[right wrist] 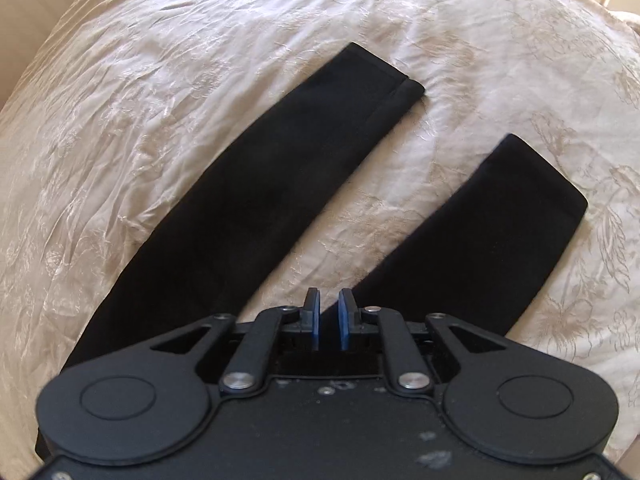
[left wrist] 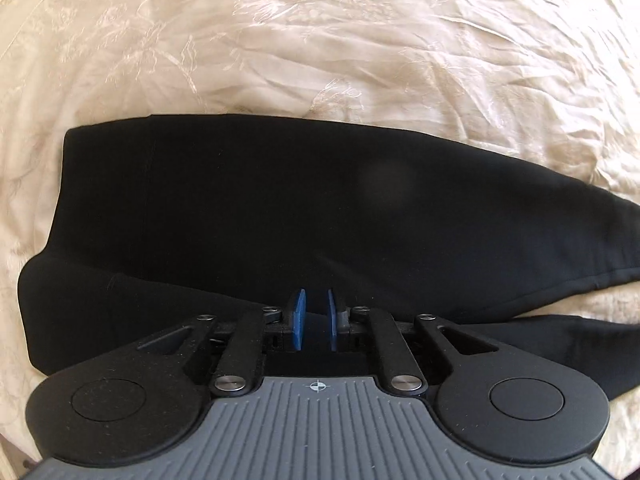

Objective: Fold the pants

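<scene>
Right wrist view: black pants lie flat on cream bedspread, legs splayed apart, unfolded. Right gripper and left gripper hover above, jaws narrow, gripping nothing; likely positioning for first fold.

Bedroom in a home, as judged from the bed: a cream bedspread, creased and stitched with a floral pattern, is seen filling both views. Black pants are laid flat on it. Daylight is noted past the bed's far corners.
</scene>
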`<state>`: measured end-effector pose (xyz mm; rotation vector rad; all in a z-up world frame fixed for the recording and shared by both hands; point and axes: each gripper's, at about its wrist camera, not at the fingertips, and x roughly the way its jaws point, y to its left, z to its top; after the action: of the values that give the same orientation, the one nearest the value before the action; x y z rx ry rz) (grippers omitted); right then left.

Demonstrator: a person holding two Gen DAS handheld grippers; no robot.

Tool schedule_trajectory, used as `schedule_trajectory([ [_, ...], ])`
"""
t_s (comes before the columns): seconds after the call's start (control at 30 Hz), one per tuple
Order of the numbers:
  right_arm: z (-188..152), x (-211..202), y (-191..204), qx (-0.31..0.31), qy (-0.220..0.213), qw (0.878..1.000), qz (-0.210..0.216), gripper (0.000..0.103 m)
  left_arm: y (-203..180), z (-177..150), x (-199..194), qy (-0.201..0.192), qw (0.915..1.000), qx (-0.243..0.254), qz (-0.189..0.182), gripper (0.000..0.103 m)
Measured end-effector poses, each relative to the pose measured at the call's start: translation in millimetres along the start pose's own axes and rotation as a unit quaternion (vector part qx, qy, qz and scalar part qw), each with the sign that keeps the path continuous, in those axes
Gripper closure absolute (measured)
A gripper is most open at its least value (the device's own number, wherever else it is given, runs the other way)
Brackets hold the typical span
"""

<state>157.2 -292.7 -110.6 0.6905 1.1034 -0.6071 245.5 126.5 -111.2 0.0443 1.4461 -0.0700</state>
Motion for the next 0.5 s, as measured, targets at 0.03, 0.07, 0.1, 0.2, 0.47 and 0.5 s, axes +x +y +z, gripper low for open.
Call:
schedule_trajectory([
  [0.03, 3, 0, 7, -0.023, -0.004, 1.000, 0.016, 0.082, -3, 0, -2, -0.005, 1.0000, 0.005, 0.003, 0.091],
  [0.07, 6, -2, 17, -0.052, -0.009, 0.998, 0.029, 0.080, -3, 1, -7, -0.011, 0.9999, 0.009, 0.006, 0.090],
  [0.1, 11, 1, 29, -0.088, -0.011, 0.995, 0.037, 0.077, -5, 2, -8, -0.014, 0.9998, 0.009, 0.007, 0.085],
  [0.2, 22, 13, 69, -0.190, -0.005, 0.981, 0.049, 0.074, -3, 3, -15, -0.018, 0.9998, -0.011, 0.000, 0.078],
  [0.47, 29, 54, 161, -0.469, 0.002, 0.875, 0.122, 0.072, 3, -1, -9, -0.001, 0.9987, -0.052, 0.000, 0.078],
  [0.5, 27, 61, 168, -0.498, 0.005, 0.860, 0.112, 0.072, 4, -1, -7, 0.002, 0.9984, -0.056, 0.003, 0.078],
])
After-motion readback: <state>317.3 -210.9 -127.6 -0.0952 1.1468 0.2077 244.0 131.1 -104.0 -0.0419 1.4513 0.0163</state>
